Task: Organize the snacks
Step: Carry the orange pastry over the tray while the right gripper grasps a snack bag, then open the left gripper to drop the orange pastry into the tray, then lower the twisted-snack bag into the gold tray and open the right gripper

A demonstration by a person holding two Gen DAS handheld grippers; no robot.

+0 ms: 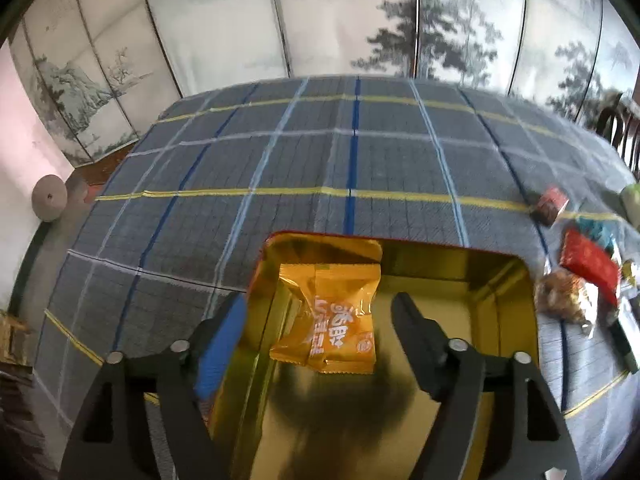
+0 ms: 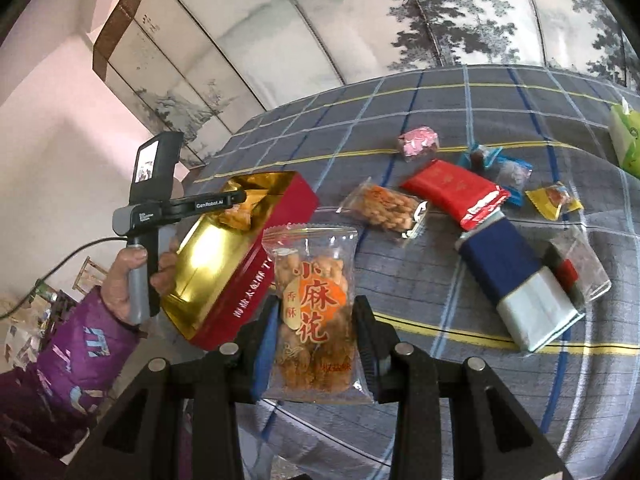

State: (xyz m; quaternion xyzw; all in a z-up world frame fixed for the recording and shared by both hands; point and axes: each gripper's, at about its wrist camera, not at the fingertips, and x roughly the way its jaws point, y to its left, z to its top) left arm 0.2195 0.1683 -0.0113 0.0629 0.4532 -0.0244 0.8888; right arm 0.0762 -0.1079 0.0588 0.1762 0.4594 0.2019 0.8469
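Right wrist: right tongs (image 2: 314, 340) clamp a fried-twist packet (image 2: 312, 316) over the checked tablecloth (image 2: 440, 92); left tongs (image 1: 316, 332) gape.

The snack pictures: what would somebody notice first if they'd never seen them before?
Probably the shiny gold inside of the red tin, with one orange snack packet lying in it between the open fingers of the left gripper. Next, the clear bag of fried twists clamped upright in the right gripper, close to the camera. Behind it, more snacks lie scattered on the grey checked tablecloth.
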